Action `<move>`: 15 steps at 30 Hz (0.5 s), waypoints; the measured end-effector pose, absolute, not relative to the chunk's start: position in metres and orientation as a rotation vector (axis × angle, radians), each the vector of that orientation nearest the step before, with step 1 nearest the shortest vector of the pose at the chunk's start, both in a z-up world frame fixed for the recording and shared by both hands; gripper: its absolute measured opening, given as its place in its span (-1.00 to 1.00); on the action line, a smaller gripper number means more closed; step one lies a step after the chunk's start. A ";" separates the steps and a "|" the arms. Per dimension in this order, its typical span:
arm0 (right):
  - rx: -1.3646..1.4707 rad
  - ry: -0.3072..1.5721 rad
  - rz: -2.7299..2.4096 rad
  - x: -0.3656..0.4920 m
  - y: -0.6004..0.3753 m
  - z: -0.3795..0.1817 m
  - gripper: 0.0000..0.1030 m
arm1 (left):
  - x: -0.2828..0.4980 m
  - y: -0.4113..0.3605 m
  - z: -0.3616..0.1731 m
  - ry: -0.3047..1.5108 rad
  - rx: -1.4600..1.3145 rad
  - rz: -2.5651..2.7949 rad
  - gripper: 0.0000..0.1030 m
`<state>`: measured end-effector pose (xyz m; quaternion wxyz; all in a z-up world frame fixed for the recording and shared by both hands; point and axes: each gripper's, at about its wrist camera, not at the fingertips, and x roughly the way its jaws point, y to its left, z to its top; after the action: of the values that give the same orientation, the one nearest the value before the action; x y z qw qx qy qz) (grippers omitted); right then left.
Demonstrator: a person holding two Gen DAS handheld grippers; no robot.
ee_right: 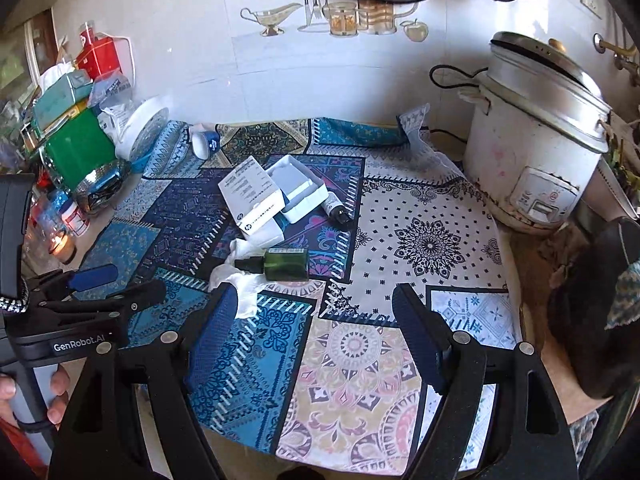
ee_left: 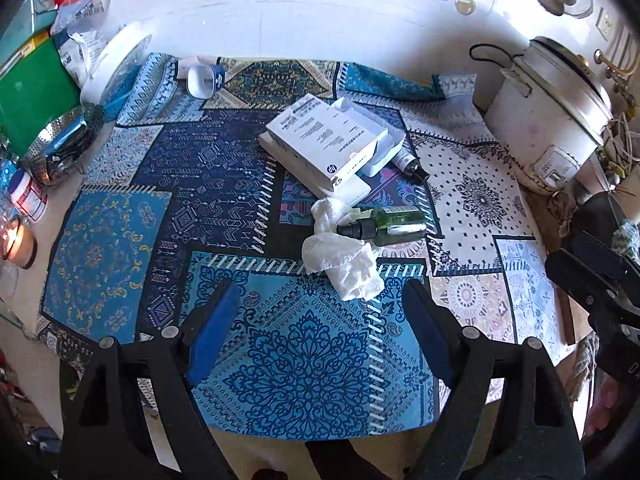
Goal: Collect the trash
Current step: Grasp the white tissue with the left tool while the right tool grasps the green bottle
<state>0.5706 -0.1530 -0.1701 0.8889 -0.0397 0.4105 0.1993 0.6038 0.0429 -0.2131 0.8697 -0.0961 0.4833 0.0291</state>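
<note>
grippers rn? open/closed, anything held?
Left gripper: open, nothing between the fingers, above the patterned cloth.
Right gripper: open, holding nothing; crumpled tissue lies just past its left fingertip.

I'm looking down at a worktop (ee_right: 532, 264) covered by a patchwork cloth (ee_left: 120, 256) in blues, white and pastel medallions. Near the middle of the cloth lies a crumpled white tissue (ee_left: 344, 260), and a dark green bottle (ee_left: 384, 226) lies on its side, its black top resting on the tissue. Just behind them sits a flat white box (ee_left: 320, 140) stacked askew on another, with an open white tray (ee_right: 298, 188) and a small black-capped tube (ee_right: 338, 210) poking out beside it. A white and blue cup (ee_left: 204, 78) lies tipped at the far edge. A white rice cooker (ee_right: 532, 148) stands on the right, off the cloth. Along the left crowd a green box (ee_left: 36, 104), a shiny perforated metal bowl (ee_left: 60, 148), jars and a lit candle (ee_left: 14, 242).
</note>
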 end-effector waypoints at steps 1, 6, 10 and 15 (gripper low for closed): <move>-0.081 0.866 0.427 0.580 -0.154 -0.174 0.49 | 0.611 0.041 -0.222 1.031 -0.208 0.064 0.61; -0.085 0.925 0.478 0.614 -0.147 -0.197 0.49 | 0.644 0.030 -0.260 1.107 -0.210 0.069 0.60; -0.105 0.956 0.515 0.639 -0.134 -0.215 0.49 | 0.663 0.031 -0.285 1.145 -0.230 0.058 0.32; -0.057 1.015 0.588 0.669 -0.111 -0.230 0.49 | 0.670 0.038 -0.304 1.164 -0.291 0.036 -0.21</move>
<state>0.6692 -0.1114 -0.2301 0.8327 -0.0267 0.4786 0.2772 0.6700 0.0381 -0.3036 0.8252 -0.1368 0.5478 0.0170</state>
